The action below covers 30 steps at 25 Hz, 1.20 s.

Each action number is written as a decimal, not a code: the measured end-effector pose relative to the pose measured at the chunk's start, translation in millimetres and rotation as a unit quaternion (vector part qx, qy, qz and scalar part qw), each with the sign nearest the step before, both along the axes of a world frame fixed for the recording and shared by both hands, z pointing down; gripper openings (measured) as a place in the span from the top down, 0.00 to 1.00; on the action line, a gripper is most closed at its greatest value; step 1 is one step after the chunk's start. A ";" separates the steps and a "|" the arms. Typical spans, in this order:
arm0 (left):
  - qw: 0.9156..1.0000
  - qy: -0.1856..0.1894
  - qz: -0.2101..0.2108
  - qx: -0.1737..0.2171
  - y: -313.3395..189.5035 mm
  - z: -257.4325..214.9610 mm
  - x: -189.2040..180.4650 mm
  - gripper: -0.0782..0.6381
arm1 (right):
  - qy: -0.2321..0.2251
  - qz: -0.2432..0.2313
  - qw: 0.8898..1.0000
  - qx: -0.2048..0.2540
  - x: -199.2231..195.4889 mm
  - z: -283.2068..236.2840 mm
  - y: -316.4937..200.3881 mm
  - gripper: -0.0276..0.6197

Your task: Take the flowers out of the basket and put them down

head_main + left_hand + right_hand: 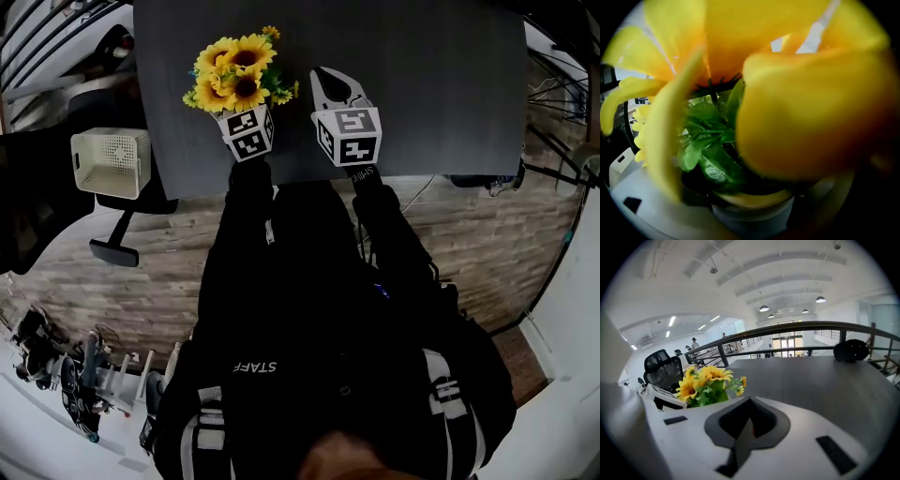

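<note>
A bunch of yellow sunflowers with green leaves sticks out past my left gripper over the near left part of the dark grey table. Its jaws are hidden under the blooms and appear shut on the stems. In the left gripper view, blurred yellow petals and green leaves fill the picture. My right gripper hovers just right of the flowers, shut with nothing in it. The right gripper view shows its closed jaws and the flowers to the left. The white basket stands off the table at the left.
The basket rests on a black stand beside the table's left edge. A dark round object lies at the far right of the table. A railing runs behind the table, and office chairs stand at the left.
</note>
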<state>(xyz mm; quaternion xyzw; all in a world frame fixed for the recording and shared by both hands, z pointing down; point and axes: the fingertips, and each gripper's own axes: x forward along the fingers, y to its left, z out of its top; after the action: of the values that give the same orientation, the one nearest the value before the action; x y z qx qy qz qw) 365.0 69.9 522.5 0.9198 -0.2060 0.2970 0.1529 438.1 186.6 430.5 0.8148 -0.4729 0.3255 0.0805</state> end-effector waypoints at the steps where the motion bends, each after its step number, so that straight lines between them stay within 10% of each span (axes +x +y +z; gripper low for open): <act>1: 1.000 0.002 0.001 0.001 -0.6 0.7 1.0 0.16 | -0.001 0.000 1.000 -0.001 0.9 0.8 -0.8 0.94; 24: 0.999 0.001 0.048 -0.012 40.5 -25.7 -60.5 0.15 | 0.000 -0.001 1.000 0.000 -20.8 -24.8 6.5 0.94; 30: 0.999 0.023 0.047 0.010 53.4 -85.7 -101.3 0.37 | 0.011 0.002 1.000 0.024 -39.0 -71.9 12.8 0.94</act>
<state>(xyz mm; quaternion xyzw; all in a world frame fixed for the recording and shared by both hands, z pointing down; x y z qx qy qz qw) 263.7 123.3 436.7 0.9366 -0.1619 0.2801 0.1344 399.1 199.4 358.6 0.8210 -0.4782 0.3049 0.0657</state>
